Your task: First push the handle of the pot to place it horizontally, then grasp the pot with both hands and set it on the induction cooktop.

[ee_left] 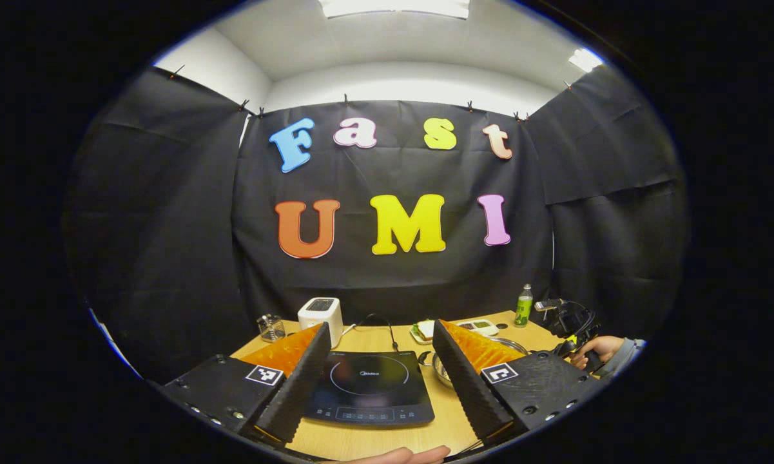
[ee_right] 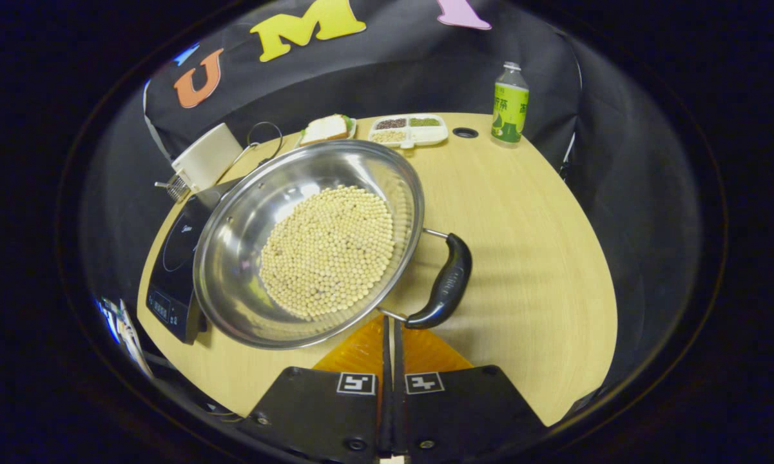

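1. Right gripper view, nearest first: the right gripper (ee_right: 390, 335) has its two fingers pressed flat together with no gap between them and nothing held; their tips lie just below the near end of the pot's handle (ee_right: 443, 283), close to where its wire joins the rim, though I cannot tell whether they touch it.
2. Just beyond, the pot (ee_right: 232, 270) sits on the wooden table (ee_right: 522, 245), steel and shallow, with a bed of pale round beans (ee_right: 327, 251) across its bottom.
3. Its handle sticks out on the side of the pot away from the induction cooktop (ee_right: 174, 258), curving alongside the rim.
4. That cooktop lies right against the pot's opposite side, partly hidden under the rim.
5. Beyond the pot stand a white appliance (ee_right: 207, 158), a plate with a sandwich (ee_right: 325, 129) and a divided tray of grains (ee_right: 407, 129); a green bottle (ee_right: 509, 103) stands farther off, well apart from the pot.
6. Left gripper view: the left gripper (ee_left: 380, 370) hovers with its fingers spread wide, empty, framing the cooktop (ee_left: 370, 386).
7. A sliver of the pot (ee_left: 439, 370) shows just beside the cooktop, behind one finger.
8. Past the pot, a hand (ee_left: 593, 351) grips the other tool, and a small glass jar (ee_left: 270, 327) stands beyond the cooktop's far corner.
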Tool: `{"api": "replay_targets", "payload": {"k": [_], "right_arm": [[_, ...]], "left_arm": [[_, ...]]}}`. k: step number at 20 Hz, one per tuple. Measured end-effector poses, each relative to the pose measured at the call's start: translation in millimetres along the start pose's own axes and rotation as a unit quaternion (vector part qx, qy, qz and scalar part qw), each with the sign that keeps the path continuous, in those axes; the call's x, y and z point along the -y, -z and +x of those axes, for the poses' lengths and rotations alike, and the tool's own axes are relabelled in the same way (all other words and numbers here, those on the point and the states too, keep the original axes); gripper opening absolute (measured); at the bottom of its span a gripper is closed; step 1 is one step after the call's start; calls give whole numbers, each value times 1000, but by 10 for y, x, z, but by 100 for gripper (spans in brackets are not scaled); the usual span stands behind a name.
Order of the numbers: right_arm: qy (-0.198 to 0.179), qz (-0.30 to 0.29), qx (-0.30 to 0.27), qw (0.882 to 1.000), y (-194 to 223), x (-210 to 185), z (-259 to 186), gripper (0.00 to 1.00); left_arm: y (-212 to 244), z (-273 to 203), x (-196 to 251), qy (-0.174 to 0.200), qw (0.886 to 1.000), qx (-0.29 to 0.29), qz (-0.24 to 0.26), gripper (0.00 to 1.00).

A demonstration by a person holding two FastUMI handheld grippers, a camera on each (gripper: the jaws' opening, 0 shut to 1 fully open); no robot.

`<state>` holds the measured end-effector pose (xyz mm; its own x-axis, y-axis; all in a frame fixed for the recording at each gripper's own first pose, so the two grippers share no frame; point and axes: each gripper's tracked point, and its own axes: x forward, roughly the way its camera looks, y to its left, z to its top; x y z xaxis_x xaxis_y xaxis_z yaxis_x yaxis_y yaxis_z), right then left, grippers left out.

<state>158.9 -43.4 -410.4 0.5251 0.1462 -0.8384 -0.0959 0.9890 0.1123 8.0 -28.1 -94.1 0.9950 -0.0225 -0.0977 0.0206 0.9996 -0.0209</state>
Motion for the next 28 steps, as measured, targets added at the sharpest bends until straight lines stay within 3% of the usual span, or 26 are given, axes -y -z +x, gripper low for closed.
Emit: {"api": "replay_targets", "payload": {"k": [6,18,22,26,27,28], "right_arm": [[13,-5,16,1000,-185,254,124,4],[24,-18,51,998,-577,517,315,4],[16,-7,60,998,-641,560,284,1],[23,-17,94,995,-791,646,78,11],[32,-19,111,993,-868,685,-1,19],[48,-22,125,991,-924,762,-89,36]], "left_arm": [[73,178,35,-5,1000,5,6,95],[547,769,124,-5,999,-50,-15,96],[631,1036,257,12,997,-61,-36,94],[686,1348,328,18,996,-77,-40,94],[732,1421,364,19,995,-85,-41,94],[792,1481,398,22,994,-93,-45,94]]}}
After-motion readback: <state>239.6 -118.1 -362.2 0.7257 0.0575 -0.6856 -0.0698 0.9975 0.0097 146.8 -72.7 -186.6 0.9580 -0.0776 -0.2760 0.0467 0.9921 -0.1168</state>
